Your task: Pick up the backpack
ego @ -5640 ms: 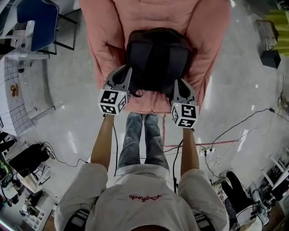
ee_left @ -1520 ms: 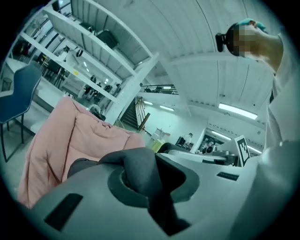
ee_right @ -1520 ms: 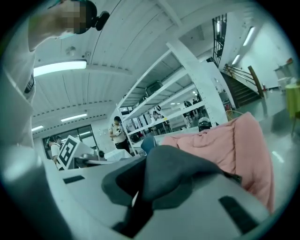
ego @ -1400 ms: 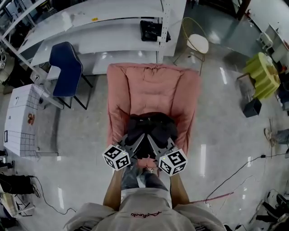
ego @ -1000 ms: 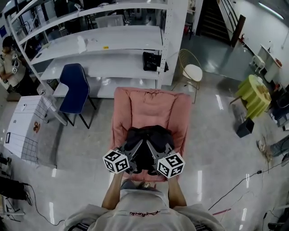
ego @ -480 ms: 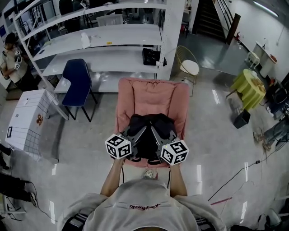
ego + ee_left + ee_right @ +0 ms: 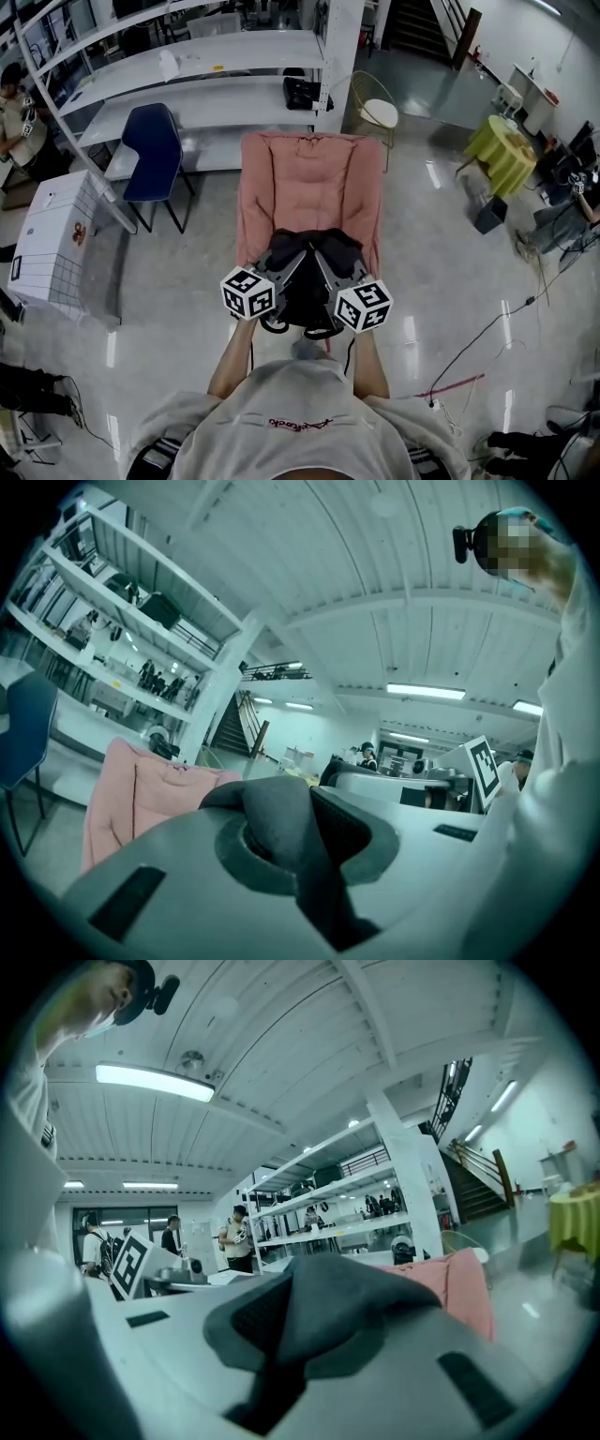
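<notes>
backpack [image 7: 302, 291] | lifted off chair [image 7: 309, 178] seat | carried backward

Backpack [image 7: 309, 270] between left gripper [image 7: 286, 262], right gripper [image 7: 328, 265], at near end of armchair [image 7: 312, 183]; shelves [image 7: 225, 56] behind; chair [image 7: 150, 155] left.

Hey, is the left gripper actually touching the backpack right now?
Touching. The left gripper view shows the left gripper closed on a dark fold of the backpack, the fabric pinched between its jaws with no gap.
</notes>
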Demonstrator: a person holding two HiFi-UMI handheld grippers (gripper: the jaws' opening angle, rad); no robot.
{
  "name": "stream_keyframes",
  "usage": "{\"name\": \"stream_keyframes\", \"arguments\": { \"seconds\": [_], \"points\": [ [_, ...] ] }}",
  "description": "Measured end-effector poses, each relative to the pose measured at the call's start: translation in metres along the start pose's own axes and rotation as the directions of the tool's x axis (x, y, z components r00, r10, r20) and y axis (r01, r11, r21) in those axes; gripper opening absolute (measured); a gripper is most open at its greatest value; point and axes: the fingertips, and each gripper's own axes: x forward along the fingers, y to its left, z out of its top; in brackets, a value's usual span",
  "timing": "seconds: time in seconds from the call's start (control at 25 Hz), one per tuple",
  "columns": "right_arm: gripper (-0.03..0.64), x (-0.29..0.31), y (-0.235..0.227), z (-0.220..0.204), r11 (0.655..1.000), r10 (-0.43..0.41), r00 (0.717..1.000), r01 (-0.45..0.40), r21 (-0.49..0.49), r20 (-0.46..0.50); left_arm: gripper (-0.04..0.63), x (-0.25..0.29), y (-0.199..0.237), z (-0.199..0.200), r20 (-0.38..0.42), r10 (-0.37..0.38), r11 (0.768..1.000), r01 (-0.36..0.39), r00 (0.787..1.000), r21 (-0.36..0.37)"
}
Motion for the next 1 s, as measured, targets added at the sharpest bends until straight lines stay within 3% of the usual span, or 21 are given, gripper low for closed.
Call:
{"name": "stream_keyframes", "arguments": {
  "seconds": [0.52, 1.0],
  "points": [
    [0.054, -0.079, 0.078, -0.045, 1.0, 0.0, 1.0, 0.0, -0.001, -0.026, 0.046, -0.078, -0.071, -0.053, 0.001, 0.02, 1.0, -0.02, 1.0, -0.015],
    [0.054, -0.094, 0.112, -0.035, 0.999, 0.02, 1.0, -0.02, -0.035, 0.01, 0.046, -0.111, -0.094, -0.044, 0.029, 0.027, 0.999, -0.028, 0.999, 0.029]
  ]
}}
